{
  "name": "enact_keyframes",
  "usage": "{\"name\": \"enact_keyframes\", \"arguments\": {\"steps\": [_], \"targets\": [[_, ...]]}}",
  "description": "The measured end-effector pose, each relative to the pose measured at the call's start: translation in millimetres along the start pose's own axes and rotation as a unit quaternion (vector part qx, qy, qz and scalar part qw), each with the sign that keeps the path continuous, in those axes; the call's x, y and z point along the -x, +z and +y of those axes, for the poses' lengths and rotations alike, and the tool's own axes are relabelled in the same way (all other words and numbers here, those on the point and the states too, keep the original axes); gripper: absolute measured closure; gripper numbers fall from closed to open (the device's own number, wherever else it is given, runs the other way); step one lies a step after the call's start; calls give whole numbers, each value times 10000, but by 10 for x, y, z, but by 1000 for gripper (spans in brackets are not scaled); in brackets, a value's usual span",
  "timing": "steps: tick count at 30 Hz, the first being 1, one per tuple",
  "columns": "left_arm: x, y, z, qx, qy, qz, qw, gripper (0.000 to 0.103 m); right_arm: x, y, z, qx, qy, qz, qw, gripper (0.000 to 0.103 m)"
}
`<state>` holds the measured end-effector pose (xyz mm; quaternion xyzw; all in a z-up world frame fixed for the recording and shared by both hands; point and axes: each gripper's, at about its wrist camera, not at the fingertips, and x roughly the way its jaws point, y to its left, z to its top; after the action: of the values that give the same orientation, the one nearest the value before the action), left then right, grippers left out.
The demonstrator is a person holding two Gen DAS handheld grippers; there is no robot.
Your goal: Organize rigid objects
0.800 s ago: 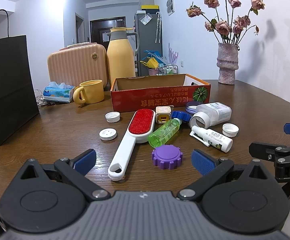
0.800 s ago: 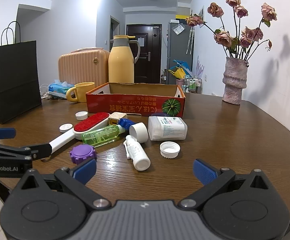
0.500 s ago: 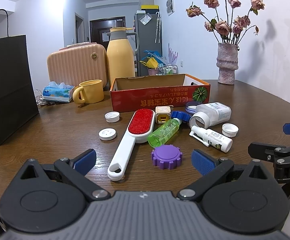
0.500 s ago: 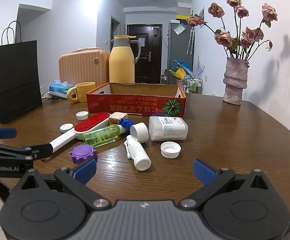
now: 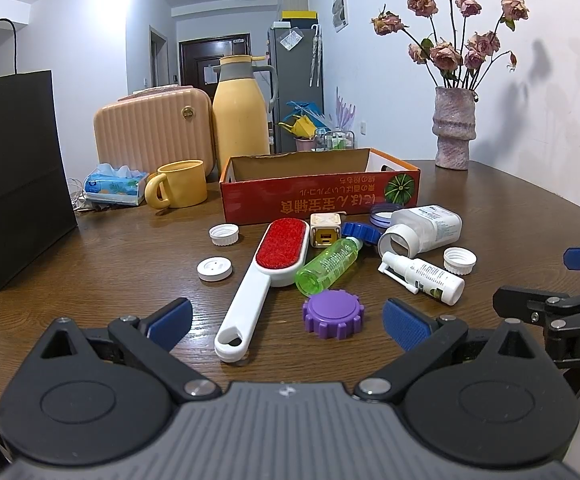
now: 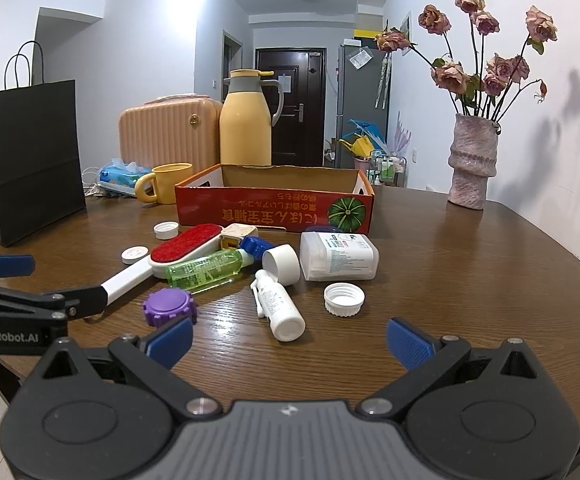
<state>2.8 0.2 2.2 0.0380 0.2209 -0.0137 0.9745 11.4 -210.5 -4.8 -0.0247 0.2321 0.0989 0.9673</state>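
Dark wooden surface [image 5: 89,280] strewn with small rigid things, both grippers spread wide and holding nothing.

Just ahead of the left gripper [image 5: 287,320] lies the purple cap [image 5: 333,313]; the lint brush [image 5: 263,274] runs handle-near, red pad away toward the red box [image 5: 320,196] — its handle end is hidden behind the left gripper in the right view. Before the right gripper [image 6: 290,338] the white spray bottle [image 6: 277,304] points its base nearward — the box's inside cannot be seen.
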Motion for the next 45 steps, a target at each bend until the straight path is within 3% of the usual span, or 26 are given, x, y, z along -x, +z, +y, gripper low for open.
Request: {"name": "enact_keyframes", "arguments": {"steps": [45], "targets": [[-62, 38, 38, 18, -32, 31, 10000, 0, -74, 4, 79, 34, 22, 40, 10000, 0]]}}
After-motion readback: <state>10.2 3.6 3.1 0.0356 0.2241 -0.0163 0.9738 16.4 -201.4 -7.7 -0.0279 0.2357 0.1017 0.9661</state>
